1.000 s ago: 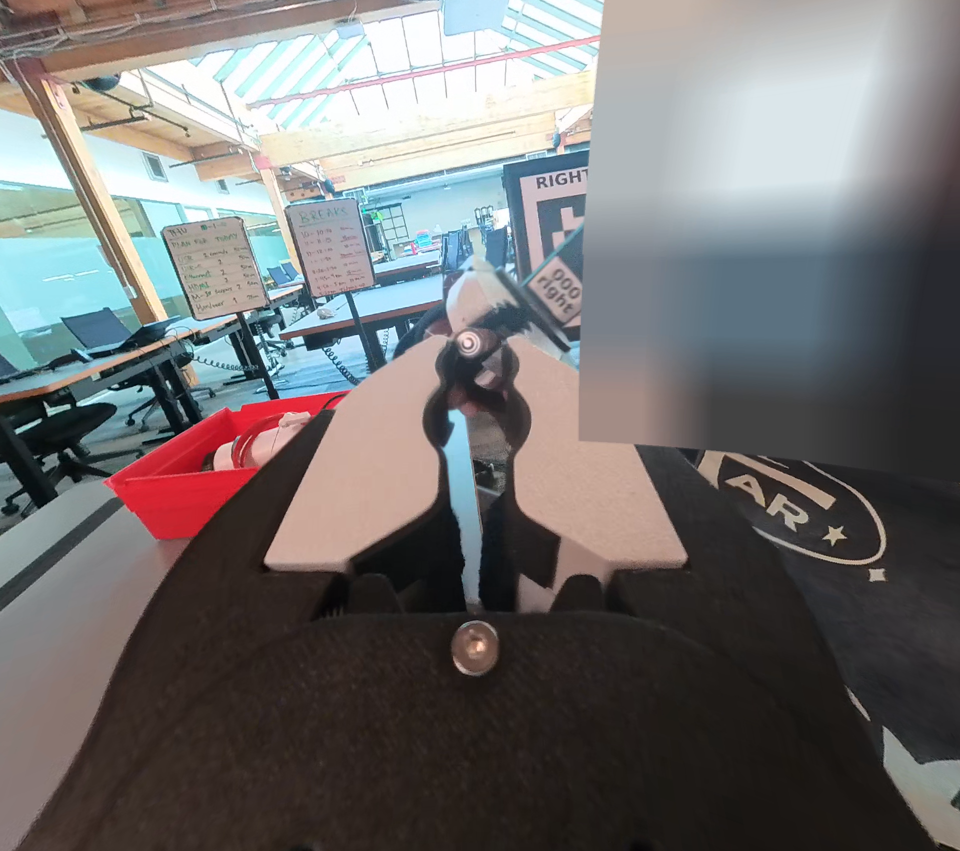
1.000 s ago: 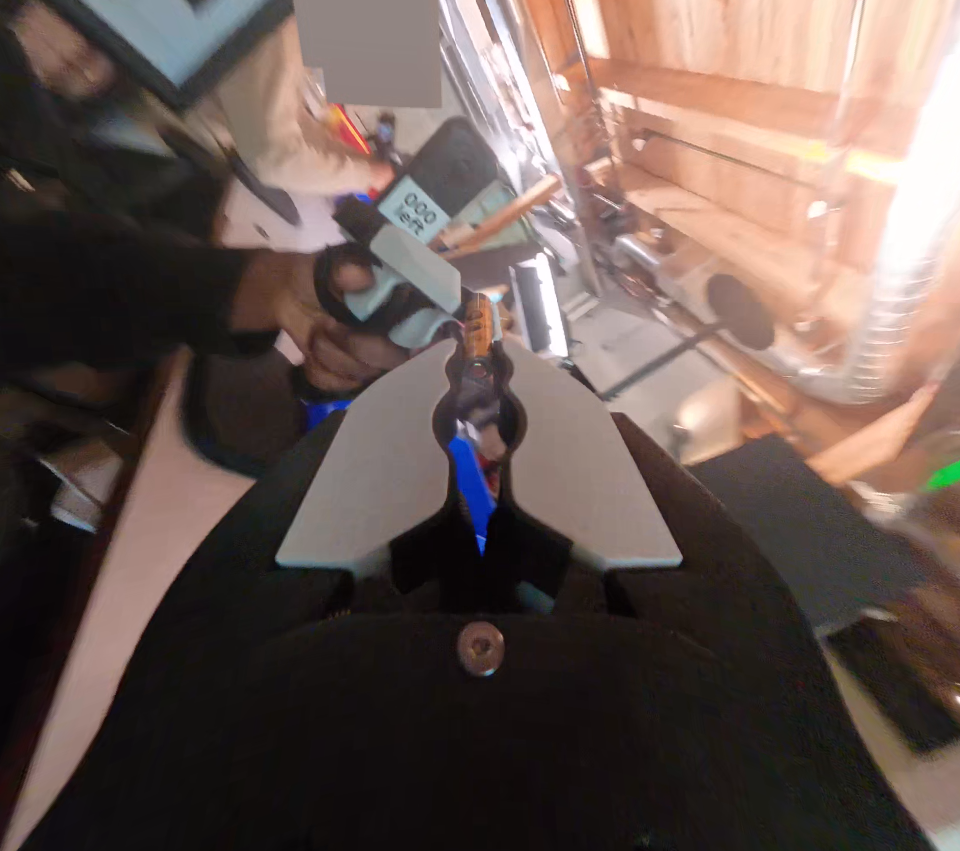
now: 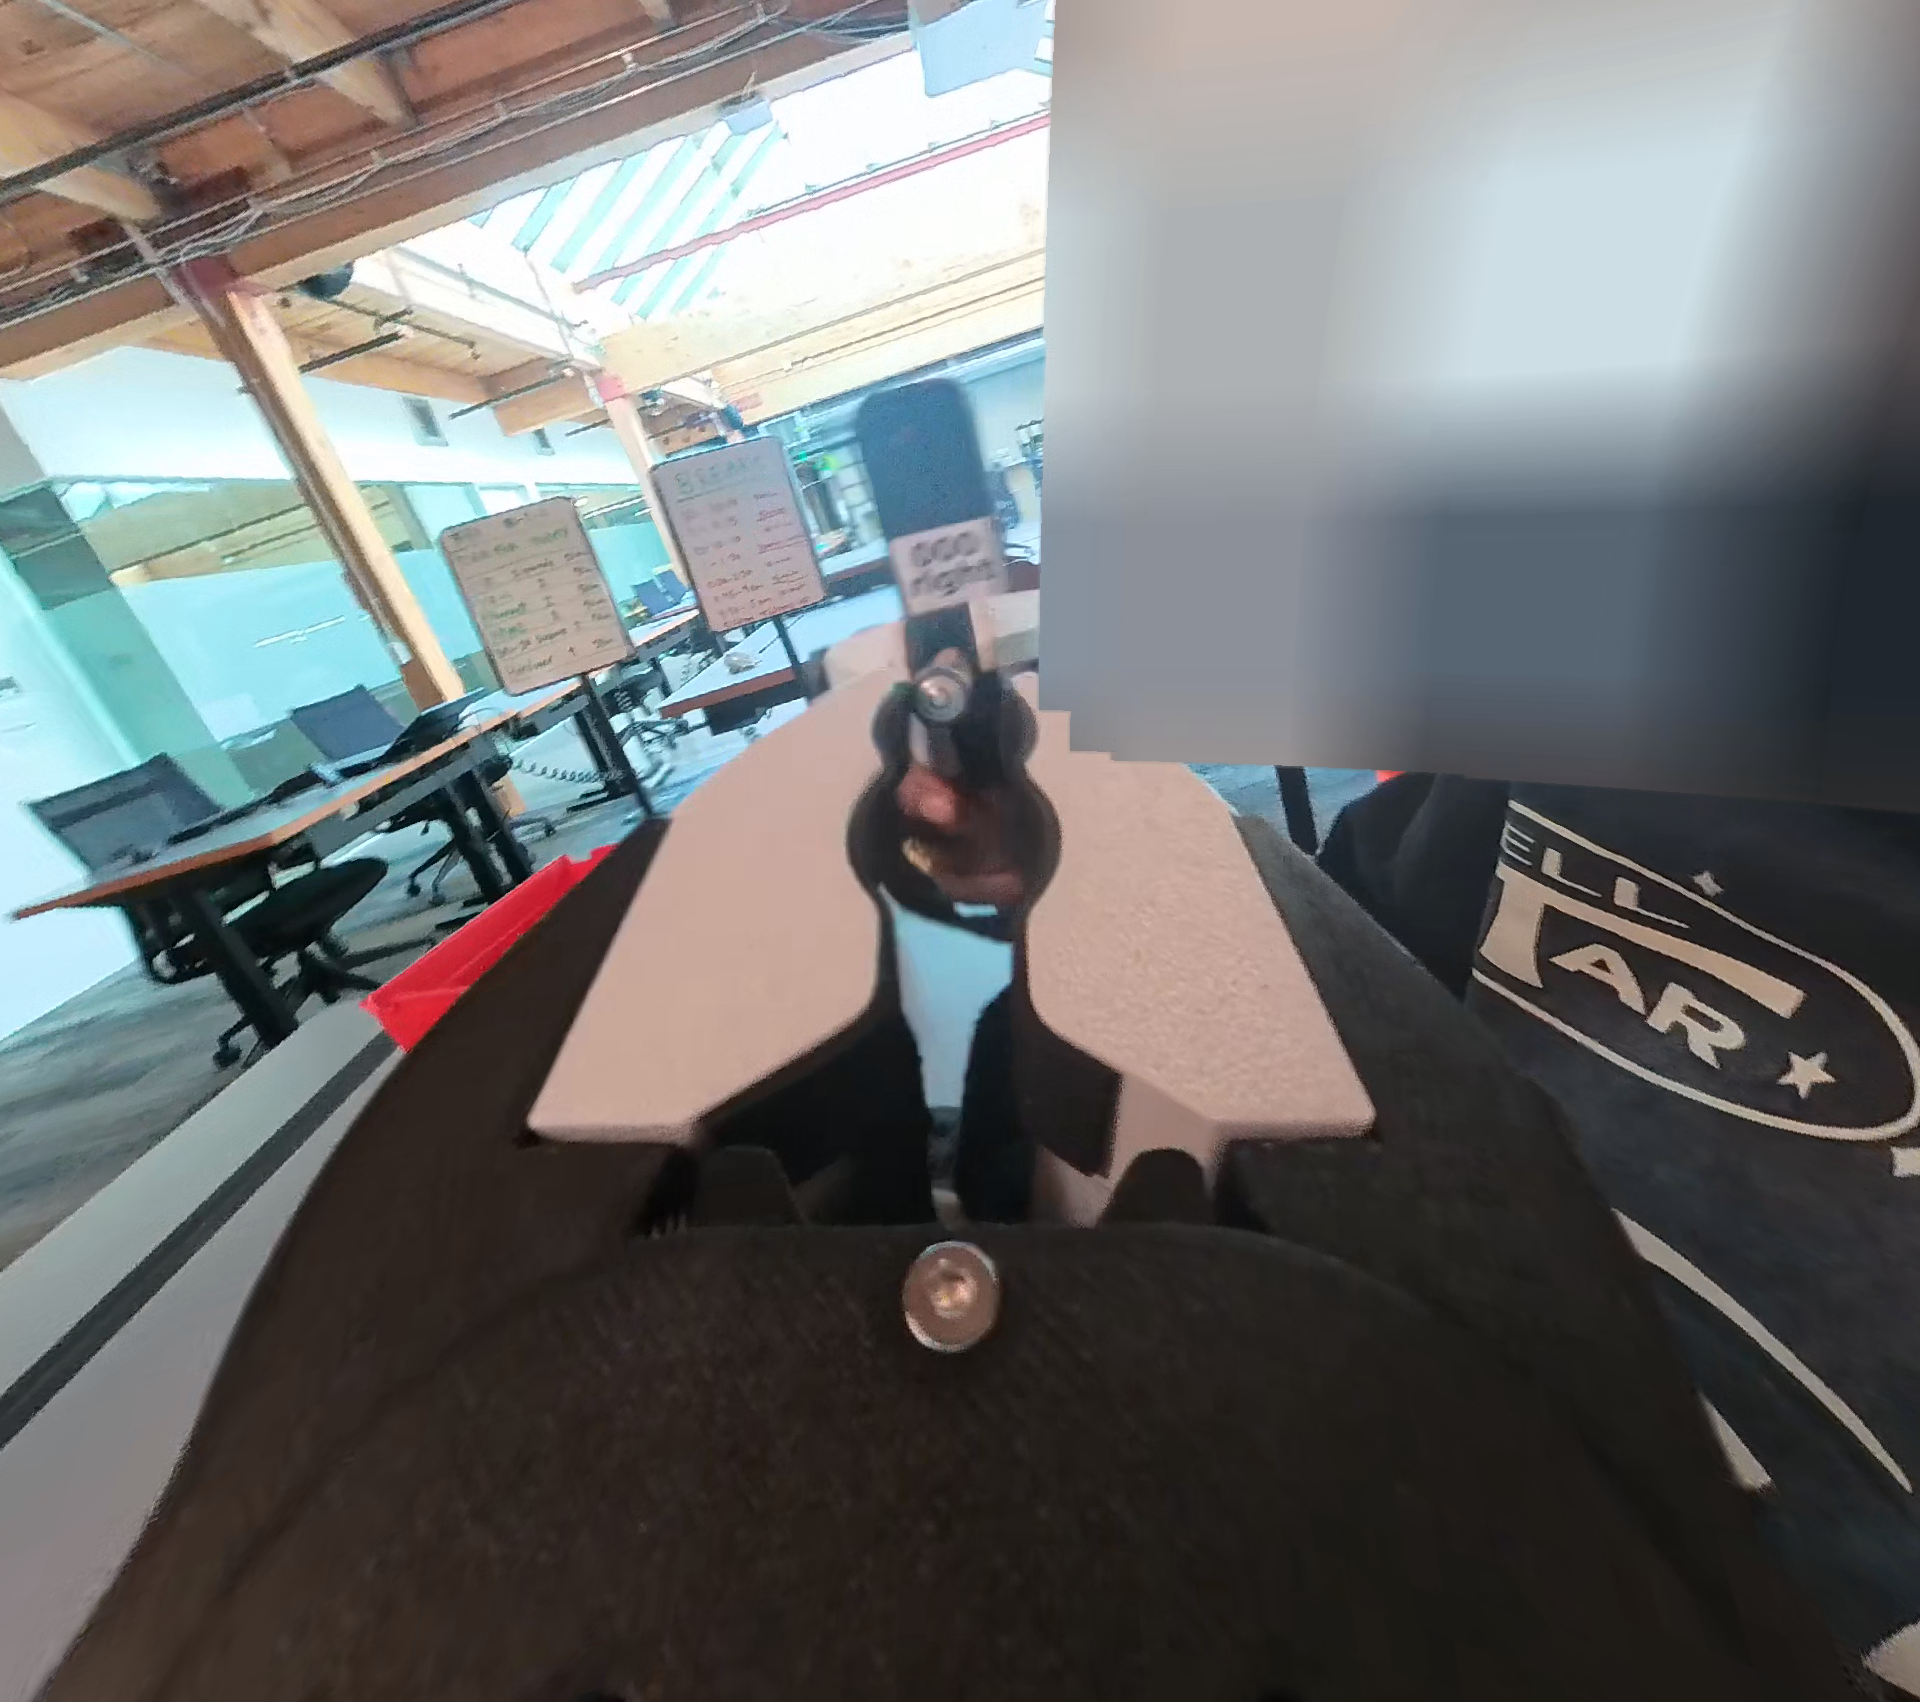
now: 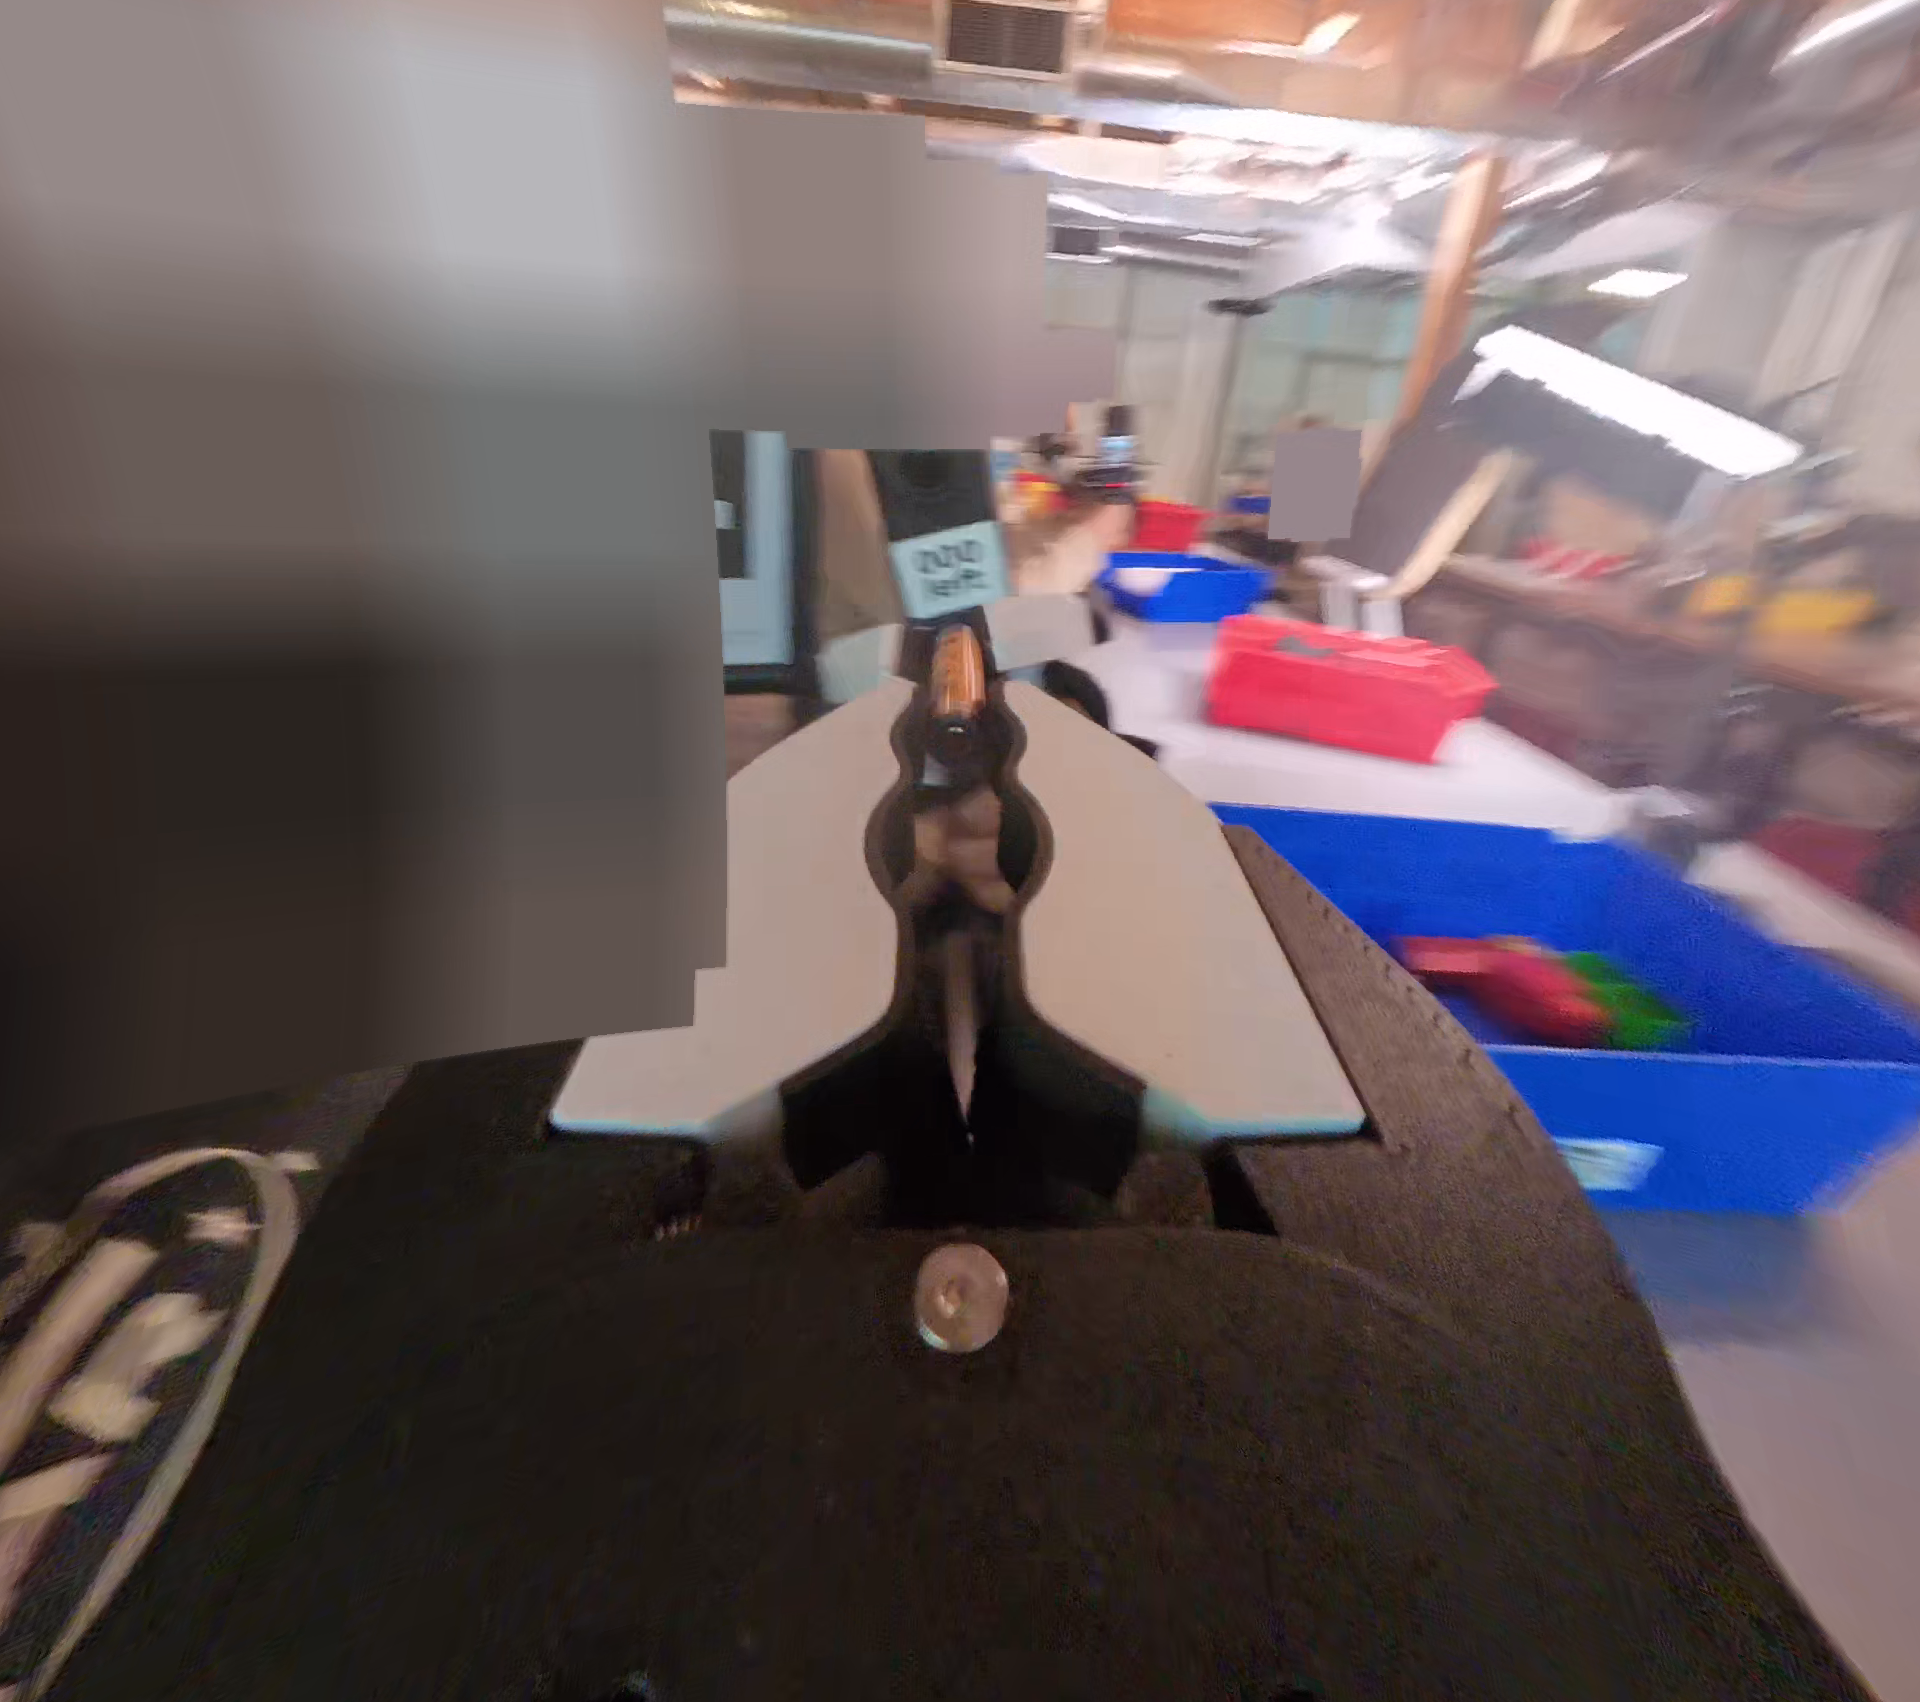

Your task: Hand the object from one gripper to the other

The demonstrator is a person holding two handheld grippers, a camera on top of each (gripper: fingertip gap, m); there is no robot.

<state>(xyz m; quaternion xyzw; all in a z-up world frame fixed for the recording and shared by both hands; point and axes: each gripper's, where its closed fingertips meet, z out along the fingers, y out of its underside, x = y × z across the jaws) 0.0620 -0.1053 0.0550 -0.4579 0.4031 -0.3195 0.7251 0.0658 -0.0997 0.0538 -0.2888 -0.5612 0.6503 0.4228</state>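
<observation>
Both tongs, earlier tilted, now face tip-to-tip on the battery (image 4: 954,684).

Two whiteboards, one (image 3: 535,592) at nine o'clock and another (image 3: 740,532) beside it, bear handwriting; a pale tag (image 3: 948,577) sits on the right gripper (image 3: 940,717); a similar tag (image 4: 951,569) sits on the left gripper (image 4: 956,696); a dark garment (image 3: 1662,1008) at three o'clock carries a white emblem; print on the battery (image 4: 956,684) is too blurred to read.

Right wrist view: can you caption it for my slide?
Right gripper pinching a small orange-and-black object, facing the left gripper.
</observation>
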